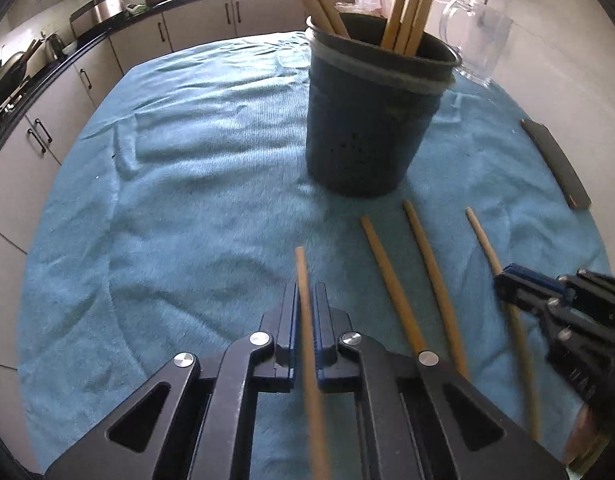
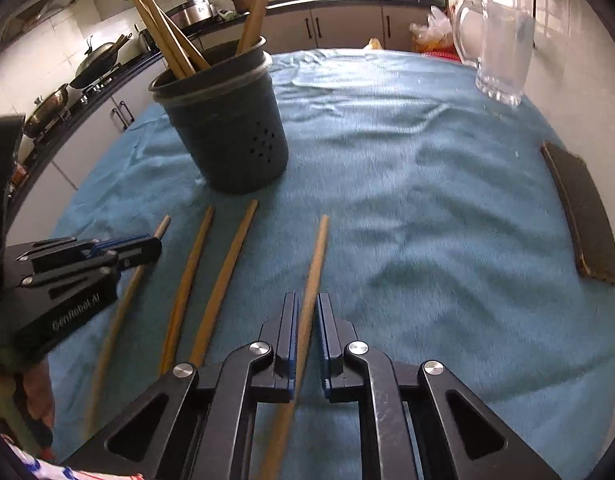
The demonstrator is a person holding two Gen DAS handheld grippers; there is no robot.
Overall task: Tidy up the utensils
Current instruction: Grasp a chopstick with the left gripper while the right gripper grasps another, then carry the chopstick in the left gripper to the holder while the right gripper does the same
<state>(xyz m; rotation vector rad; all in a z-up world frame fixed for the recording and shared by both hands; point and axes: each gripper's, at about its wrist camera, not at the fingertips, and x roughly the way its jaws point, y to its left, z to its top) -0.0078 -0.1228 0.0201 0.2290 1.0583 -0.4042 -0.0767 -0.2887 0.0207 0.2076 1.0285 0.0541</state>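
1. Four wooden chopsticks lay side by side on the blue towel [image 2: 427, 200], nearest the cameras; one ran between the jaws of each gripper.
2. The left gripper [image 1: 306, 308] was clenched on the leftmost chopstick [image 1: 303, 300]; the right gripper [image 2: 306, 312] straddled the rightmost chopstick [image 2: 313, 276], its pads close, though I could not tell whether they gripped.
3. Two loose chopsticks [image 1: 391, 280] lay between them.
4. The sticks looked light, stiff and smooth, so they would likely pivot or slip; a hold near mid-length seemed safest.
5. Farther off stood the dark holder [image 1: 371, 120], upright, already carrying several chopsticks.
6. Beyond it stood a glass jug [image 2: 499, 40].
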